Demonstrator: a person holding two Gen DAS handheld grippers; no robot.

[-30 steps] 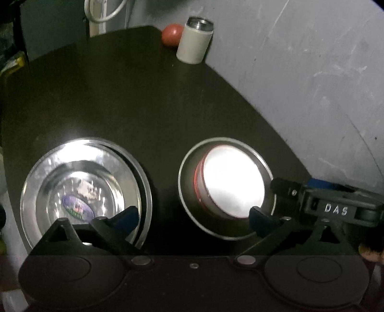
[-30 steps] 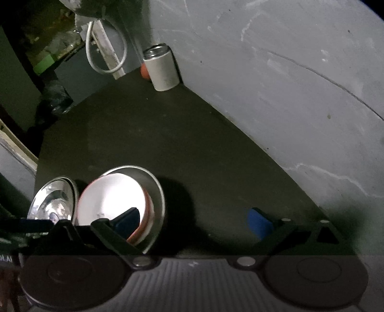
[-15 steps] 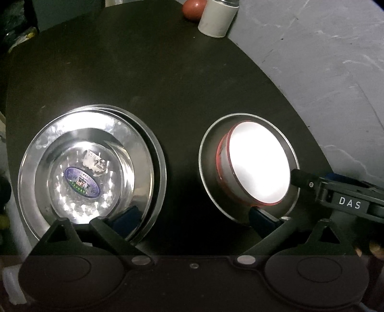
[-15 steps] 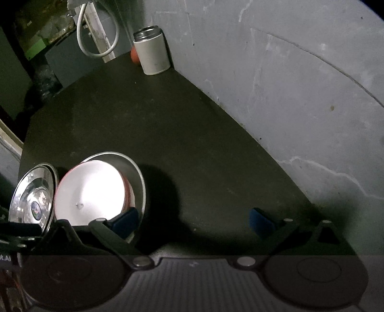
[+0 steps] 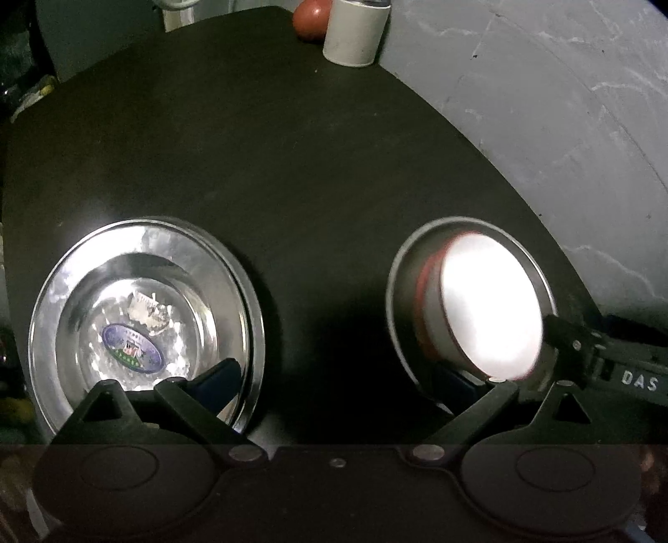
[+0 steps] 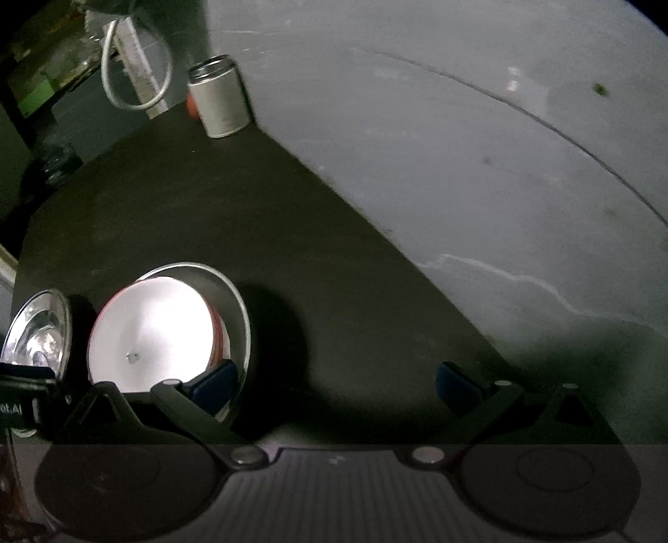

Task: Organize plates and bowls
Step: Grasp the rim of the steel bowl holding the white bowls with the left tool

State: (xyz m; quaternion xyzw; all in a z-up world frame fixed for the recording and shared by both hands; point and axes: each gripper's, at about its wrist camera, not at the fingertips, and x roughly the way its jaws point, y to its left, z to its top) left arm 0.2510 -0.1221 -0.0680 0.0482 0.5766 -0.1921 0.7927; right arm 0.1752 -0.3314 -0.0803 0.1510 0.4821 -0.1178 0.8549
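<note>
Bowl (image 5: 488,309) with a red outer band and a glaring white interior sat inside a shallow steel plate (image 5: 403,292), at about 4 o'clock in the left wrist view and 8 o'clock in the right wrist view (image 6: 154,330); the bowl looked tilted within the plate, though glare hid its base. Stack of steel plates (image 5: 146,317) lay at 8 o'clock in the left wrist view, well apart from the bowl's plate, with an oval sticker (image 5: 131,348) at the centre of the top dish. Both rested on a dark round table (image 5: 292,167). Left gripper (image 5: 338,382) stood with its jaws spread wide, nothing between them; its left blue pad overlapped the near rim of the stack, its right pad overlapped the near rim of the bowl's plate, contact not determinable. Right gripper (image 6: 334,384) was likewise spread wide and empty; its left pad lay against the near right edge of the bowl's plate in the picture, its right pad over bare table. In the left wrist view the other gripper's black body, lettered "DAS", reached in at 3 o'clock, its tip at the bowl's right rim. White canister (image 5: 355,33) with a metal lid stood at the table's far edge at 12 o'clock, a reddish round object (image 5: 309,19) just beside it. Grey cracked wall (image 6: 459,146) bordered the table on the right.
</note>
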